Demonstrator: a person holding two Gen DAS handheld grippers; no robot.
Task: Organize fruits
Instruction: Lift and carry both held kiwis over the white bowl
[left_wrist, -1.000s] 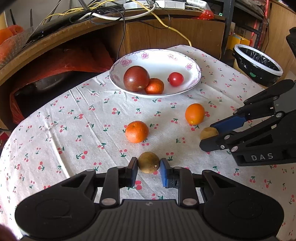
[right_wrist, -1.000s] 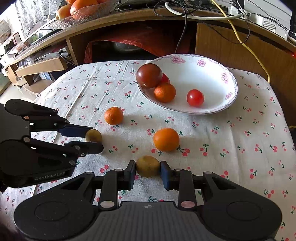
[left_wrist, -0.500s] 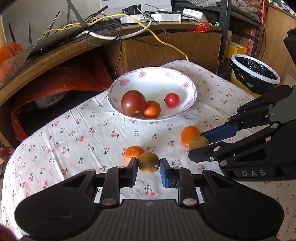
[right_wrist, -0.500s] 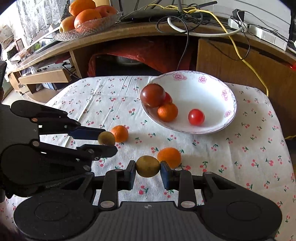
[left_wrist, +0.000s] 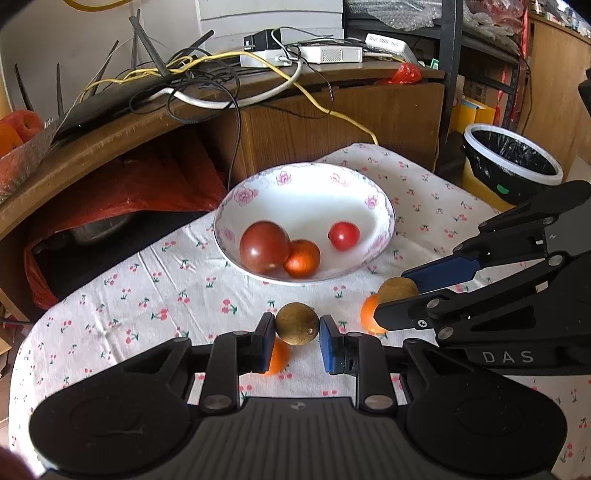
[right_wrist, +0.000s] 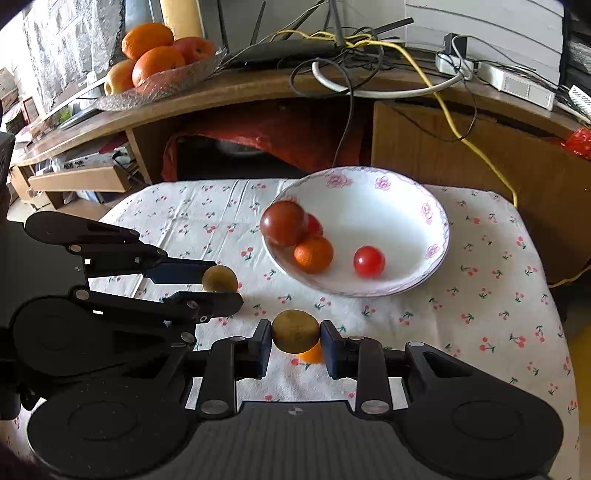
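Left gripper (left_wrist: 297, 328), right gripper (right_wrist: 295, 341) each clamping kiwi, raised

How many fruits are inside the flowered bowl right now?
4 in the bowl: a dark red tomato, a smaller red one half hidden behind it, a small orange in front, and a cherry tomato apart on the right.

Two brown kiwis (left_wrist: 297, 324) (right_wrist: 295, 331) held above tablecloth.

table under a cherry-print cloth (left_wrist: 177, 295), white floral bowl (left_wrist: 373, 201) at the back — two oranges (left_wrist: 369, 314) in front
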